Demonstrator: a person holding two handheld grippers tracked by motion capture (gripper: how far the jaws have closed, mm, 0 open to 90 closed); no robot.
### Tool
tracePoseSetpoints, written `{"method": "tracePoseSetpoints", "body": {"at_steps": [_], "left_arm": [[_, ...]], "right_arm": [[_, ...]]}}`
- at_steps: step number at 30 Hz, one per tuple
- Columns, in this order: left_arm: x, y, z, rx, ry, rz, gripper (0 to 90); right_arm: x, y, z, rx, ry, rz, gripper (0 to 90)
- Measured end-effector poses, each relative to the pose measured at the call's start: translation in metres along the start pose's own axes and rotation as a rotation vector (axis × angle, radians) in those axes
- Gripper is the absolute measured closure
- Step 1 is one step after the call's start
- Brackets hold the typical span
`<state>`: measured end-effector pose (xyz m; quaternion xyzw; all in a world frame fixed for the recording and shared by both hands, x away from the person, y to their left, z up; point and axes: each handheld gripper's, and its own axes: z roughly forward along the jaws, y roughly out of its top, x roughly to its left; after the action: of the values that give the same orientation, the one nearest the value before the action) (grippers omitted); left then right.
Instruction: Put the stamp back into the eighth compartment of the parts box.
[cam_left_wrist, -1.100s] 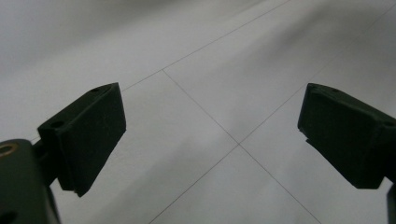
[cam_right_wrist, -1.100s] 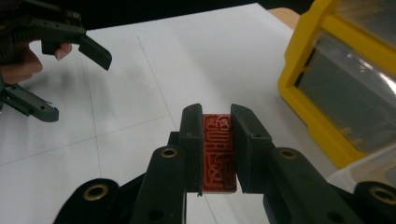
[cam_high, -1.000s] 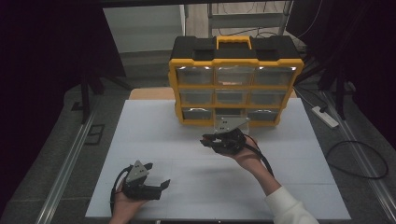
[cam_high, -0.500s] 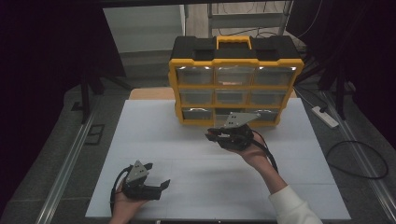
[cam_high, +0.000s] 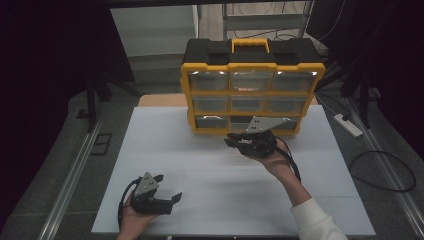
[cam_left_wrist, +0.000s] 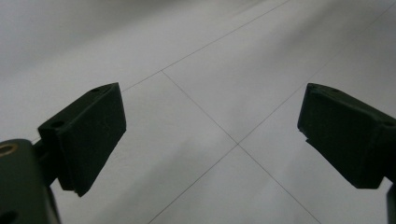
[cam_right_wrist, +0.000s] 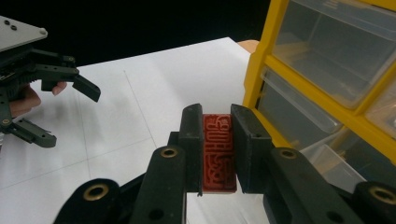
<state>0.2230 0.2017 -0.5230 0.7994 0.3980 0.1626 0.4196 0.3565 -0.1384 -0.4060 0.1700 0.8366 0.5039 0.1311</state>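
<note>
The right tongs clench a red carved rectangular stamp just beside the yellow plastic drawer organizer. The left tongs stand released over the white table, well apart from the organizer.

Left gripper: rested low, jaws spread wide apart.
Right gripper: held raised, arm extended, jaws clamped.

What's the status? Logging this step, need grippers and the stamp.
Right gripper shut on red stamp, beside yellow drawer organizer. Left gripper open over white table. Nothing in the way.
</note>
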Motion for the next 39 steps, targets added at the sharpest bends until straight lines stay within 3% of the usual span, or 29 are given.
{"method": "tracePoseSetpoints", "body": {"at_steps": [23, 39], "left_arm": [[0.0, 0.0, 0.0, 0.0, -0.005, -0.005, 7.9], [0.0, 0.0, 0.001, 0.004, -0.003, 0.0, 7.9]], "right_arm": [[-0.023, -0.007, -0.011, -0.015, -0.083, 0.035, 75.5], [-0.044, -0.014, -0.021, -0.023, -0.178, 0.056, 75.4]]}}
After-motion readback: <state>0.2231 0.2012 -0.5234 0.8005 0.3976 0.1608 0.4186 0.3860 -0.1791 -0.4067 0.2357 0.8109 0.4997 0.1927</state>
